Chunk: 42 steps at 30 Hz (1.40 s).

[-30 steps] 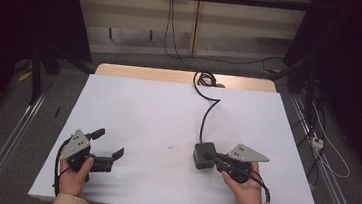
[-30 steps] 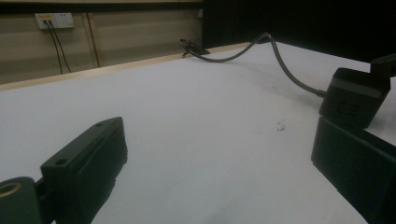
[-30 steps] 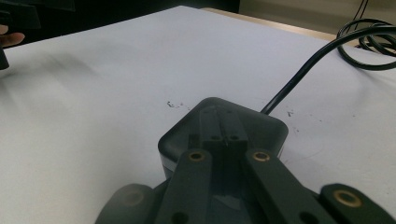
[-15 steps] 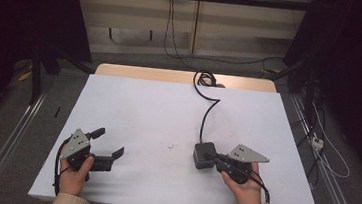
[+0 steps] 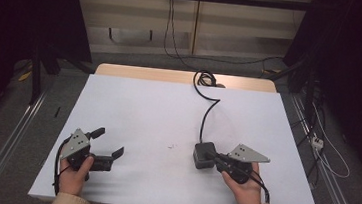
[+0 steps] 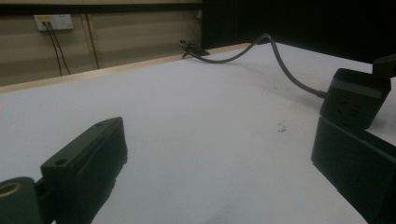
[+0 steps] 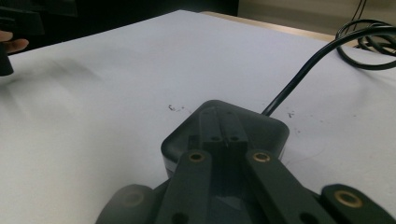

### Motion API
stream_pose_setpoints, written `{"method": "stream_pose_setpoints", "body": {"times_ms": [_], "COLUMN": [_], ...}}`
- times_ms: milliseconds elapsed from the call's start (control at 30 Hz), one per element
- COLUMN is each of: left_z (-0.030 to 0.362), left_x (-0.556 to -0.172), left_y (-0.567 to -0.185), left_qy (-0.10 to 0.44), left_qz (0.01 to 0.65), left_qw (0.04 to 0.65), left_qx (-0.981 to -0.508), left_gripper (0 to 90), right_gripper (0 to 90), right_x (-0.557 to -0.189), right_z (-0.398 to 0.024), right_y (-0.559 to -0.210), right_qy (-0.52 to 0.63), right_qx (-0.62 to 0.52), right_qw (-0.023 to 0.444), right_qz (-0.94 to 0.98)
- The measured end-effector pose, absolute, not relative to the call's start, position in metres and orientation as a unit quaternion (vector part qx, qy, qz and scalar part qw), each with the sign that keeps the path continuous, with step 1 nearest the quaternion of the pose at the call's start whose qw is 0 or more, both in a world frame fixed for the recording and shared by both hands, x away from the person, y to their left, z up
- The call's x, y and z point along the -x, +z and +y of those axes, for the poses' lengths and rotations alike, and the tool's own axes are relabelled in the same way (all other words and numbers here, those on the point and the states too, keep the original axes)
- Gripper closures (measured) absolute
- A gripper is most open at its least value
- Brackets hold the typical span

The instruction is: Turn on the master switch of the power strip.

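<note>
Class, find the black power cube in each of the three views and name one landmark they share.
High view: power cube right of centre, by the right tool.
Left gripper view: cube at right edge.
Right gripper view: cube bottom centre.
Shared landmark: its black cable, running to the table's far edge.

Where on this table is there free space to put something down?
The white table is bare between the left gripper and the black power block, and across its far left. It is crowded around the block, its cable and the right gripper.
</note>
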<state>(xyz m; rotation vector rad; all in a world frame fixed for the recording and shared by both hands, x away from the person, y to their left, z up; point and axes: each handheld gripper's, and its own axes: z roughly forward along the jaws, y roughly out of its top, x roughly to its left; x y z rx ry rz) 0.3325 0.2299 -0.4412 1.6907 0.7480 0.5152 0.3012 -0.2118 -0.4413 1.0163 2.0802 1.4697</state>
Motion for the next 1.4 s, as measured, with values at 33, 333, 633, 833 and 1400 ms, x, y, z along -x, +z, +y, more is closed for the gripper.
{"method": "stream_pose_setpoints", "body": {"times_ms": [33,333,633,833,1400], "left_z": [0.23,0.231,0.231,0.231,0.224], "left_x": [-0.332,-0.331,-0.331,-0.332,-0.337], "left_y": [-0.441,-0.441,-0.441,-0.441,-0.441], "left_qy": [0.22,0.222,0.221,0.222,0.218], "left_qz": [0.319,0.318,0.322,0.317,0.316], "left_qw": [0.573,0.573,0.575,0.574,0.578], "left_qx": [-0.722,-0.722,-0.719,-0.722,-0.72], "left_gripper": [3.2,3.2,3.2,3.3,3.3], "right_gripper": [90.0,77.2,62.4,55.8,23.2], "right_x": [-0.301,-0.3,-0.3,-0.3,-0.298], "right_z": [-0.212,-0.208,-0.212,-0.214,-0.221], "right_y": [-0.441,-0.438,-0.436,-0.435,-0.434], "right_qy": [0.525,0.532,0.541,0.541,0.545], "right_qx": [-0.363,-0.36,-0.369,-0.374,-0.386], "right_qw": [0.197,0.194,0.185,0.184,0.18], "right_qz": [0.744,0.741,0.733,0.73,0.723]}}
